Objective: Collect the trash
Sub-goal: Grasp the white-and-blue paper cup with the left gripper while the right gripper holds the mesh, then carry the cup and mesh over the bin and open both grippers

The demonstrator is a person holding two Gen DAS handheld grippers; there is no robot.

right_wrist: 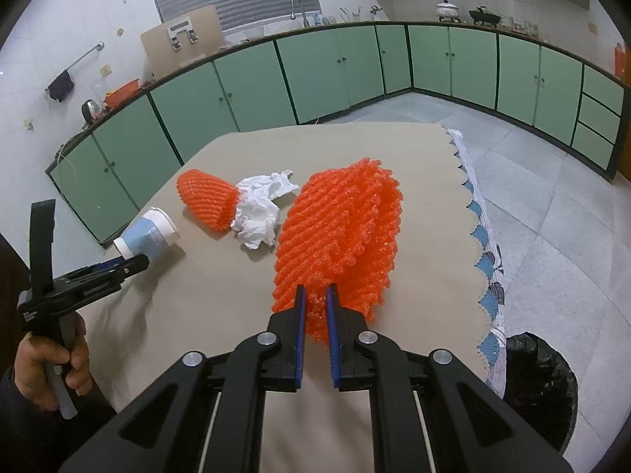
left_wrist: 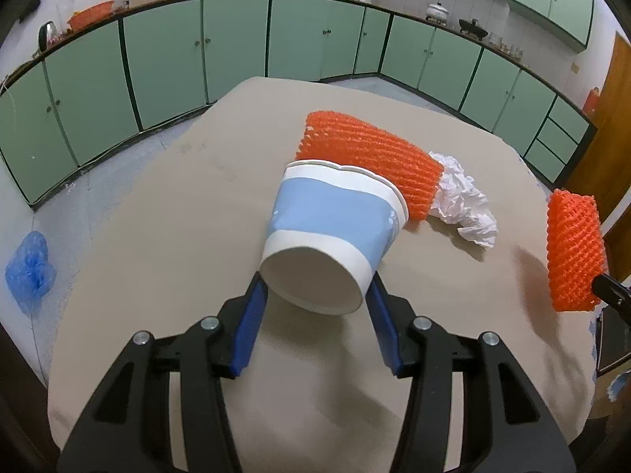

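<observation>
Left gripper (left_wrist: 315,289) sat closest to the lens, blue pads clamped on the base of a blue-and-white paper cup (left_wrist: 335,232), cup tipped with its bottom toward the camera and lifted off the table (left_wrist: 157,236). Right gripper (right_wrist: 315,299) was pinched tight on an orange foam net sleeve (right_wrist: 339,232), most of it hanging forward past the fingertips above the beige tablecloth.

A second orange foam net sleeve (left_wrist: 370,161) lay on the table just behind the cup, its far end touching a crumpled white tissue (left_wrist: 461,201). Both sat mid-table, well clear of the edges.

Open cloth stretched wide on the left and near side of the table. The right edge had a scalloped blue-and-white trim (right_wrist: 485,252) hanging over, and a black-lined trash bin (right_wrist: 540,386) stood on the floor just below that near-right corner. Grey tile floor was open beyond the table on the right.

A blue plastic bag (left_wrist: 29,272) lay on the floor left of the table. Green cabinets (left_wrist: 165,55) ran along the far walls, with a kettle (left_wrist: 46,33), an orange basket (left_wrist: 91,13) and pots on the counter.

Print on the cup's side was too small to read; no other legible writing.
</observation>
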